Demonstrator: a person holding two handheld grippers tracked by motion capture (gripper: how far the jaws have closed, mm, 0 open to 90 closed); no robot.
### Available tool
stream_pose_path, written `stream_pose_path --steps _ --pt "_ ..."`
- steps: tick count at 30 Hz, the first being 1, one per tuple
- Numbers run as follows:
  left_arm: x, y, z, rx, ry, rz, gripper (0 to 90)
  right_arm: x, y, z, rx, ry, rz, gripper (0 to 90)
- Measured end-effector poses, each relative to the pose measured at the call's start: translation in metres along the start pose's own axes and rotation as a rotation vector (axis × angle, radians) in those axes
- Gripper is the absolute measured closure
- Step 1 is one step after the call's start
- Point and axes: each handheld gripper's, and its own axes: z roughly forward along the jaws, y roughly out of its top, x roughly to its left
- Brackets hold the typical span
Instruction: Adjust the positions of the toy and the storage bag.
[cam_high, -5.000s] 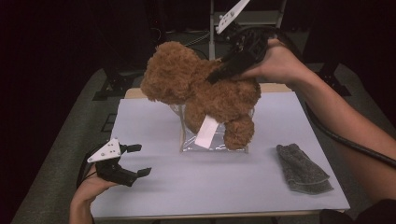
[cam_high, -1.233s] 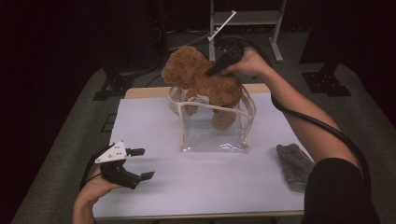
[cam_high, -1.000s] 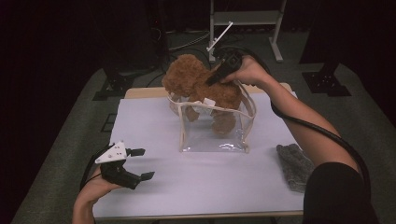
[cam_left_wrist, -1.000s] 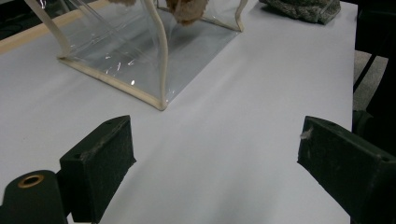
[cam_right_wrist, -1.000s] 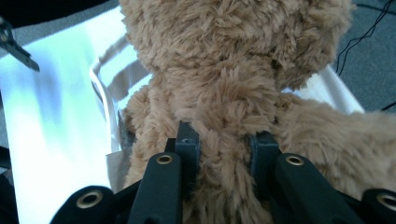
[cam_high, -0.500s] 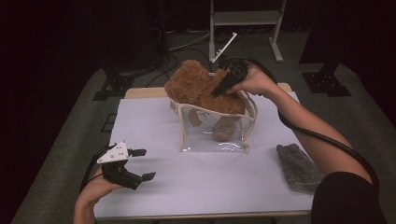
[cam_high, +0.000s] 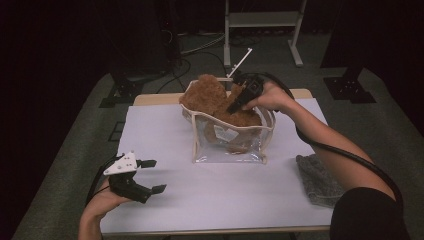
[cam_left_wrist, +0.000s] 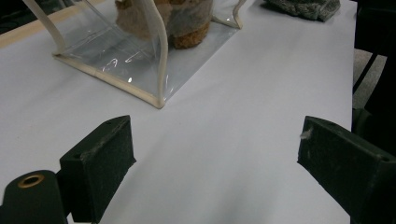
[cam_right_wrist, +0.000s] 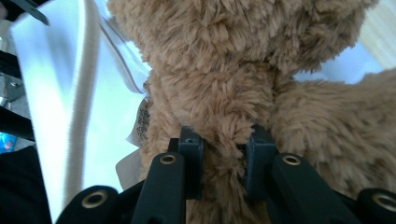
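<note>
On the white table (cam_high: 165, 140), right gripper (cam_right_wrist: 223, 140) pinching teddy bear (cam_high: 215, 100) into clear bag (cam_high: 227, 142), left gripper (cam_high: 150, 176) idle, jaws wide and empty; next: seat bear, release.

We have brought the teddy bear (cam_high: 220, 102) down from above the table into the clear pouch (cam_high: 227, 142) at twelve o'clock: its body and legs now sit inside, its head above the rim. Our right gripper (cam_high: 236, 104), pinching its fur, has sunk with it, and our arm reaches lower over the table.
</note>
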Motion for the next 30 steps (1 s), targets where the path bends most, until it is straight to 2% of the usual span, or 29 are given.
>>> stream_pose_path --steps 2,3,5,8,9,10,13,17,28,29,30 --pt "0.0 0.0 0.0 0.001 0.002 0.004 9.6 0.0 -0.001 0.004 0.015 -0.006 0.007 73.1" --pt "-0.001 0.001 -0.001 0.003 0.003 0.008 9.6 -0.001 -0.001 0.014 0.045 -0.023 0.009 73.1" --pt "-0.001 0.001 -0.001 -0.001 0.004 0.008 9.6 -0.001 -0.002 0.02 0.051 -0.026 0.005 72.9" --pt "-0.001 0.001 -0.002 -0.003 0.004 0.006 9.6 -0.001 -0.002 0.021 0.045 -0.031 0.009 71.8" --pt "-0.001 0.0 -0.002 0.002 0.005 0.006 9.6 0.001 -0.002 0.019 0.042 -0.047 -0.003 67.4" --pt "-0.001 0.0 -0.002 0.002 0.005 0.006 9.6 0.001 -0.002 0.019 0.042 -0.047 -0.003 67.4" --pt "-0.001 -0.001 -0.002 0.001 0.003 0.004 9.6 0.004 0.001 0.015 0.022 -0.07 -0.043 54.7" --pt "-0.002 0.0 -0.003 -0.005 0.005 0.0 9.6 0.006 0.002 0.011 0.008 -0.081 -0.06 47.0" --pt "-0.001 0.0 -0.002 0.002 0.002 0.003 9.5 0.005 0.009 -0.013 -0.048 -0.09 -0.083 44.7" --pt "-0.001 0.0 -0.002 0.001 0.002 0.004 9.6 0.002 0.011 -0.019 -0.068 -0.109 -0.083 48.6" --pt "-0.001 0.0 -0.002 -0.006 0.003 0.0 9.6 0.0 0.013 -0.022 -0.085 -0.108 -0.073 51.4"
